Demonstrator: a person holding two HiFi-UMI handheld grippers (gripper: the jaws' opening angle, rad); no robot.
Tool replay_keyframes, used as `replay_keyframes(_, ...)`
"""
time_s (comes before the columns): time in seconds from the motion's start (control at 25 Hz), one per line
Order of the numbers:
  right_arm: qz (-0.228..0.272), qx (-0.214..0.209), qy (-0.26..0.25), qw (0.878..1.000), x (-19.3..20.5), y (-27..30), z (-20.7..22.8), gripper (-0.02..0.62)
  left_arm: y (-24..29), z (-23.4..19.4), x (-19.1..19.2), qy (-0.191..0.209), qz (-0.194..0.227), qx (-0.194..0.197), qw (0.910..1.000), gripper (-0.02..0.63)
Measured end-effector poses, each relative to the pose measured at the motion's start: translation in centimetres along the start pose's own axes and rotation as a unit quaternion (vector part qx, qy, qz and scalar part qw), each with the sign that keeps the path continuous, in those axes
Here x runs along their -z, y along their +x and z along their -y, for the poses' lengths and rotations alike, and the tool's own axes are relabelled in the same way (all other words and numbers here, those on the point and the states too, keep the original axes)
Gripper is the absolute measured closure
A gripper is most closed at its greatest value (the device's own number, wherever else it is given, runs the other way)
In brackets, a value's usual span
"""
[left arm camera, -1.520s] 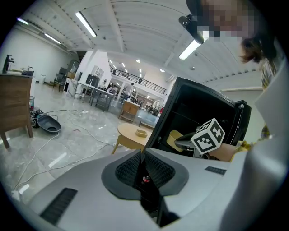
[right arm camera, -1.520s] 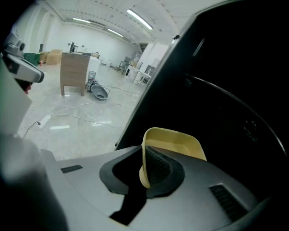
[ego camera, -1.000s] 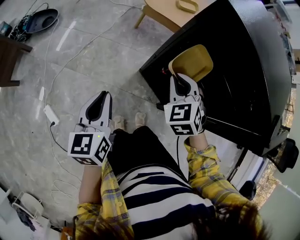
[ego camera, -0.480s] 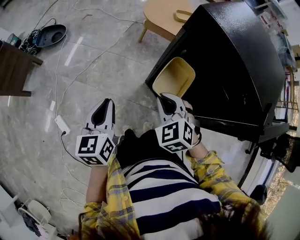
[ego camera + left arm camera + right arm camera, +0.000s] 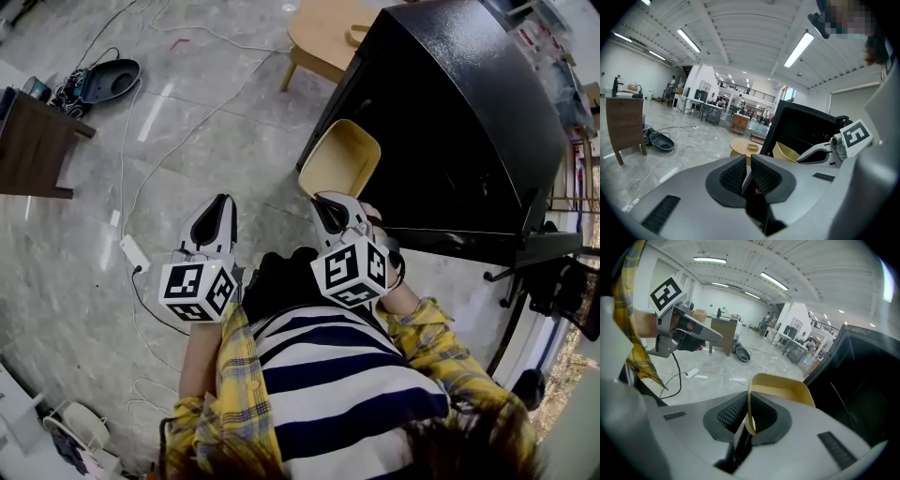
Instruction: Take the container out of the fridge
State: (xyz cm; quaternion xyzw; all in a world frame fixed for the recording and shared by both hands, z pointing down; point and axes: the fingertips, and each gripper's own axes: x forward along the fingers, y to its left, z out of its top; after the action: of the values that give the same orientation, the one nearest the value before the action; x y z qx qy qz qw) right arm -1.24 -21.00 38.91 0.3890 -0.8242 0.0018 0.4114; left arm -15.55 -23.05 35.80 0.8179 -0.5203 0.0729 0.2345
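As the right tongs [image 5: 749,414] pinch the yellow container [image 5: 341,159] by its thin rim, just outside the black fridge [image 5: 450,103], we judge it light, stiff plastic (it looks empty); a rim grip suffices. Meanwhile the left tongs [image 5: 746,172] sit closed, holding nothing.

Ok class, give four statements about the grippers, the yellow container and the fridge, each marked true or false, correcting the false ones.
1. The right gripper is shut on the wall of the yellow container. True.
2. The left gripper grips a cable. False: its jaws are together with nothing between them.
3. The container lies on the floor. False: it is held up beside the black fridge.
4. A round wooden table stands by the fridge. True.
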Motion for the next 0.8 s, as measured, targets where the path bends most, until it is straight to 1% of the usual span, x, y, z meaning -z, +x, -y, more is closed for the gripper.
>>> replay_keyframes(0.32, 0.016, -0.004, 0.002, 1.0, -0.6, -0.6, -0.2, 0.554, -0.9, -0.1, -0.3, 0.01, 0.006, -0.012, 0.9999, 0.565)
replay_keyframes(0.8, 0.026, 0.001, 0.013, 1.0, -1.7, -0.8, 0.5, 0.554, -1.8, -1.0, -0.3, 0.01, 0.003, -0.03, 0.9995, 0.565)
